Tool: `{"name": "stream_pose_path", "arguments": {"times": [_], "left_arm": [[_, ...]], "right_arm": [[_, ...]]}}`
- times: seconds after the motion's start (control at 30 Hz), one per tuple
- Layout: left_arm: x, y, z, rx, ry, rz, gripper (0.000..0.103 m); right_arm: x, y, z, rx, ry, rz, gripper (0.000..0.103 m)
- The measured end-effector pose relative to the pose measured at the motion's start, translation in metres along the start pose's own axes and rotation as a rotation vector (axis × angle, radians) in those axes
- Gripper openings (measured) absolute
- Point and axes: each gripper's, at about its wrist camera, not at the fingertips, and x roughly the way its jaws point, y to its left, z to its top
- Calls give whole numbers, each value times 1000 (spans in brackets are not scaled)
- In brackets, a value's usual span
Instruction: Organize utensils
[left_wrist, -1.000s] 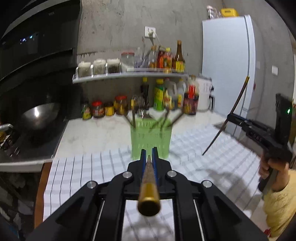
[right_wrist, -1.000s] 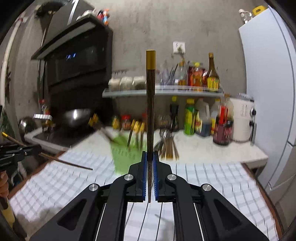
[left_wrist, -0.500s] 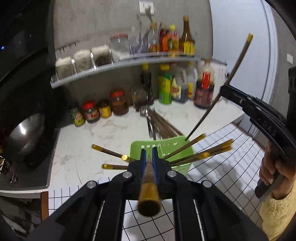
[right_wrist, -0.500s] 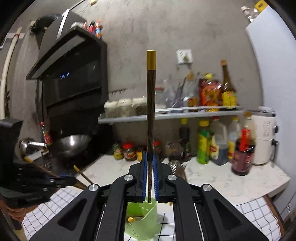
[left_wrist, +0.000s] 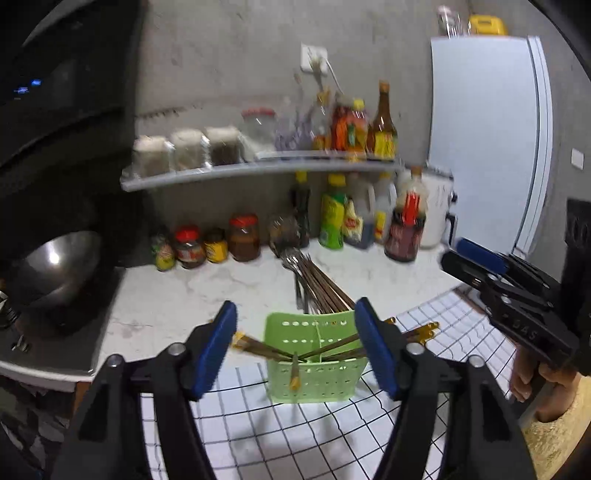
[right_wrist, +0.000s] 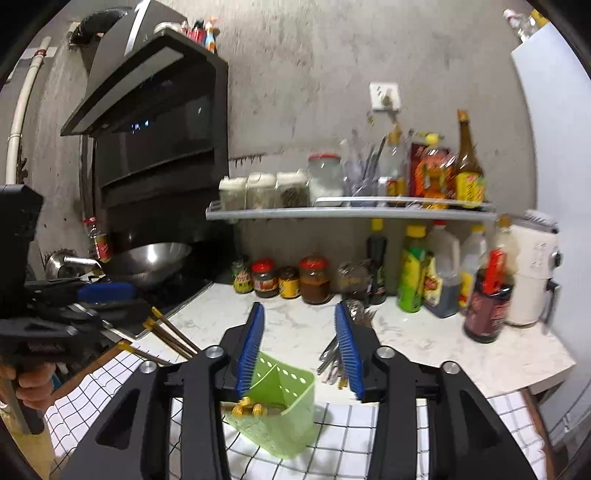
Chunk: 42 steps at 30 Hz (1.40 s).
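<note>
A green perforated utensil holder (left_wrist: 314, 363) stands on the checked cloth and holds several brown chopsticks with gold ends (left_wrist: 332, 345) that lean out both ways. My left gripper (left_wrist: 297, 349) is open and empty just above and in front of the holder. In the right wrist view the holder (right_wrist: 280, 406) sits below my right gripper (right_wrist: 301, 349), which is open and empty; gold chopstick ends (right_wrist: 248, 408) show inside it. More chopsticks and metal utensils (left_wrist: 314, 282) lie on the marble counter behind the holder. The right gripper also shows in the left wrist view (left_wrist: 480, 264).
A white-and-black checked cloth (left_wrist: 295, 435) covers the near table. Jars and sauce bottles (left_wrist: 243, 238) line the back of the counter under a shelf (left_wrist: 258, 170). A wok (left_wrist: 51, 266) sits on the stove at left. A white fridge (left_wrist: 487, 140) stands at right.
Both grippers have opened and let go of their chopsticks, which now lie in the green holder. Both have drawn back slightly above the holder.
</note>
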Motion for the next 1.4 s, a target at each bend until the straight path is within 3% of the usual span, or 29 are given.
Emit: {"name": "stream_pose_path", "arguments": {"times": [0.07,0.17,0.37,0.5,0.6,0.93,1.13,1.4], "left_arm": [[-24,2,-9,-11,-32,37,83],[-54,3,-37,-29,-41,113,93],[-81,-7,-118,-34,84,166,97],[-95,-12,-148,-70,135,175,97],[-112,-21,-162,-58,134,226,97],[-151,-37,-181,-32,147,304,97],[-150,-32,-182,-45,156,306,97],[-147,-29,-183,-50,165,306,97]], "right_arm": [[-23,3,-5,-7,7,-30,70],[-54,12,-25,-5,52,-79,83],[-94,33,-82,47,191,-66,93],[-116,52,-104,20,229,-114,96],[-138,61,-113,9,234,-130,96],[-193,56,-132,-7,264,-243,96],[-199,45,-134,28,263,-280,96],[-193,50,-136,17,275,-262,97]]}}
